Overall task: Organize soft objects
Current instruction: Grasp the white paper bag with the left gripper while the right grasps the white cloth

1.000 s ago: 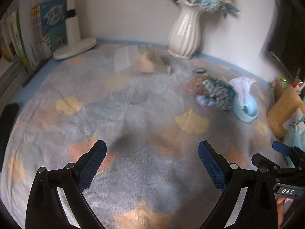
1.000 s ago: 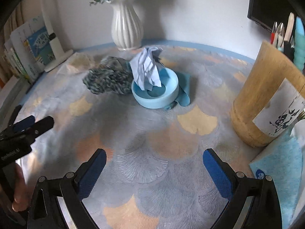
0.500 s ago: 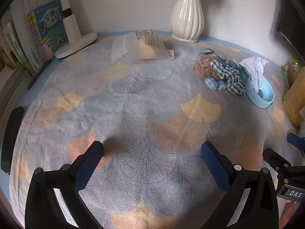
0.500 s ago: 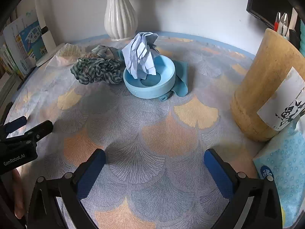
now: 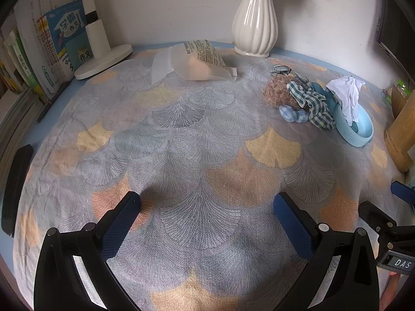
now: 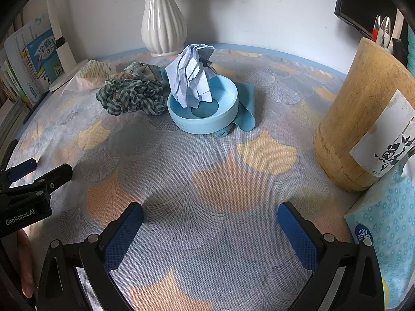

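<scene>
A light blue bowl (image 6: 207, 114) stands on the patterned tablecloth with a crumpled white paper (image 6: 192, 75) sticking out of it and a teal cloth (image 6: 246, 106) tucked under its right side. Against its left lies a green checked scrunchie (image 6: 129, 98). In the left wrist view the scrunchie (image 5: 311, 103) rests beside a brown fuzzy scrunchie (image 5: 277, 93) and a small blue fabric piece (image 5: 293, 114). My left gripper (image 5: 207, 204) and right gripper (image 6: 210, 212) both hover open over bare cloth, well short of these things, with nothing between their fingers.
A white ribbed vase (image 5: 255, 23) stands at the back wall, a translucent snack bag (image 5: 197, 62) in front of it. Books (image 5: 52, 46) and a white lamp base (image 5: 103, 59) fill the back left. A bamboo pen holder (image 6: 363, 119) and a tissue pack (image 6: 384, 233) crowd the right.
The left wrist view has tilted so the vase and scrunchies sit higher and sharper; its jaws have spread slightly. The right gripper has come slightly nearer the bowl.
</scene>
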Tool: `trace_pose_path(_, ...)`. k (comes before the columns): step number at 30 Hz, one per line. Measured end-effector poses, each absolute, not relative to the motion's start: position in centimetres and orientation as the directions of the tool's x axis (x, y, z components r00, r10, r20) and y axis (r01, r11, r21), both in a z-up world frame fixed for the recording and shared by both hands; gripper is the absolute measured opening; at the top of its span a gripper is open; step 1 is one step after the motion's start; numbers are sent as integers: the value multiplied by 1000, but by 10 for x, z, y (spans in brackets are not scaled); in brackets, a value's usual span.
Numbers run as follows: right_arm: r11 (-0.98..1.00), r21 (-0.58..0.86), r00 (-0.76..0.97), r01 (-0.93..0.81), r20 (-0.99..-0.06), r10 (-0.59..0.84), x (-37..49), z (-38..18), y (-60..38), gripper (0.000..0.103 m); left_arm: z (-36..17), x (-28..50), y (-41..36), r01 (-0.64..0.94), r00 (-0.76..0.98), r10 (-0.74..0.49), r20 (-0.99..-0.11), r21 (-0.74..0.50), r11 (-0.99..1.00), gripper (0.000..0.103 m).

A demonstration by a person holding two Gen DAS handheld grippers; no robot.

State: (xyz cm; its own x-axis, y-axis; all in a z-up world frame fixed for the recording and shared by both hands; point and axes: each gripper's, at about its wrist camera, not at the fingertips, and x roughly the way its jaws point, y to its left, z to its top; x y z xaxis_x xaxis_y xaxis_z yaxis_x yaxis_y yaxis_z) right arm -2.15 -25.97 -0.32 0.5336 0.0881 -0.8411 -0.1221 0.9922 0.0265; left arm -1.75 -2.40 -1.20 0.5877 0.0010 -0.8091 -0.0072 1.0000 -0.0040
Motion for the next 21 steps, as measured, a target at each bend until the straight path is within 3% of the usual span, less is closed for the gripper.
trace_pose_path(4, 996, 29, 575, -90, -815, 75, -29, 5, -264, 103, -8, -13, -19, 23, 546, -52, -836, -47, 999, 102)
trace_pose_path(7, 994, 87, 578, -71, -809, 112, -28, 9, -274, 103, 8, -2, 3, 49, 507, -233, -830, -242, 969, 102)
trace_pose_path(9, 993, 101, 568, -69, -814, 122, -23, 12, -275, 103, 29, 9, 22, 33, 539, -274, -797, -305, 952, 102)
trace_pose_path(13, 993, 58, 599, -105, -793, 109, -10, 37, -260, 103, 61, 38, 35, 39, 606, -188, -773, -207, 978, 102)
trace_pose_path(17, 992, -10, 599, -125, -798, 68, 22, 45, -244, 103, 62, 86, 36, 50, 607, -179, -774, -188, 981, 102)
trace_pose_path(21, 988, 78, 607, -136, -781, 145, 49, 51, -249, 102, 49, 115, 34, 14, 619, -126, -775, -149, 989, 102)
